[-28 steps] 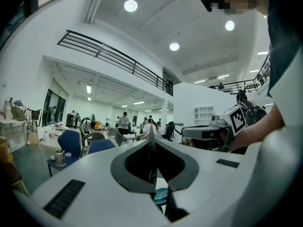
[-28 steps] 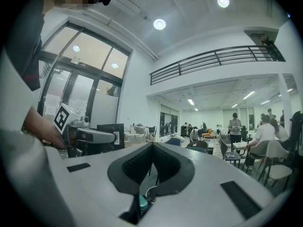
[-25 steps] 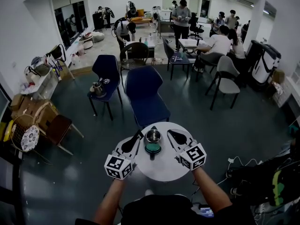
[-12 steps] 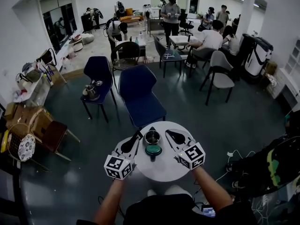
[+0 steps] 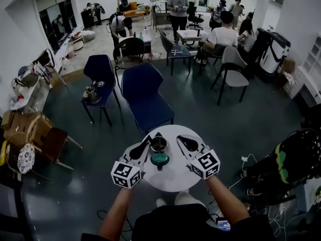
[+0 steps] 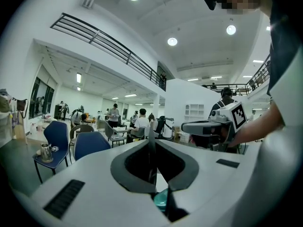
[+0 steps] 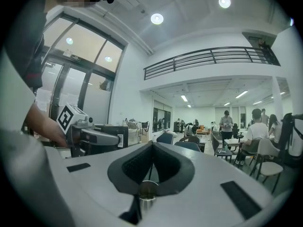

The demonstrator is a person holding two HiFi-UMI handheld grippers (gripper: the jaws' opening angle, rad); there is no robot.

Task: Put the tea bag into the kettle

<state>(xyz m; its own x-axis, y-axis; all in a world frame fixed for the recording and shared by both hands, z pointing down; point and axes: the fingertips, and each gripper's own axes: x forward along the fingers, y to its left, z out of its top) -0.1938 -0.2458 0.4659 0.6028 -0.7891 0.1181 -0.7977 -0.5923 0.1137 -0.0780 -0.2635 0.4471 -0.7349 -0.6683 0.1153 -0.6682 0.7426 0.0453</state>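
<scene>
Your left hand-held gripper [image 5: 149, 140] and right hand-held gripper [image 5: 179, 138] sit pinched together, empty, flanking the kettle [image 5: 159, 144] near the far edge of the worktop [image 5: 170, 177]; one nudge could topple it.

Matt plastic meeting shiny metal

I am looking along my left gripper [image 6: 152, 138], its shell showing as smooth matt grey plastic and its fingers [image 6: 135, 167] lined with dull black padding; the kettle [image 5: 159, 144] is gleaming as polished metal, its lid [image 5: 160, 159] shining glossy green, on the smooth white worktop [image 5: 173, 177].
</scene>
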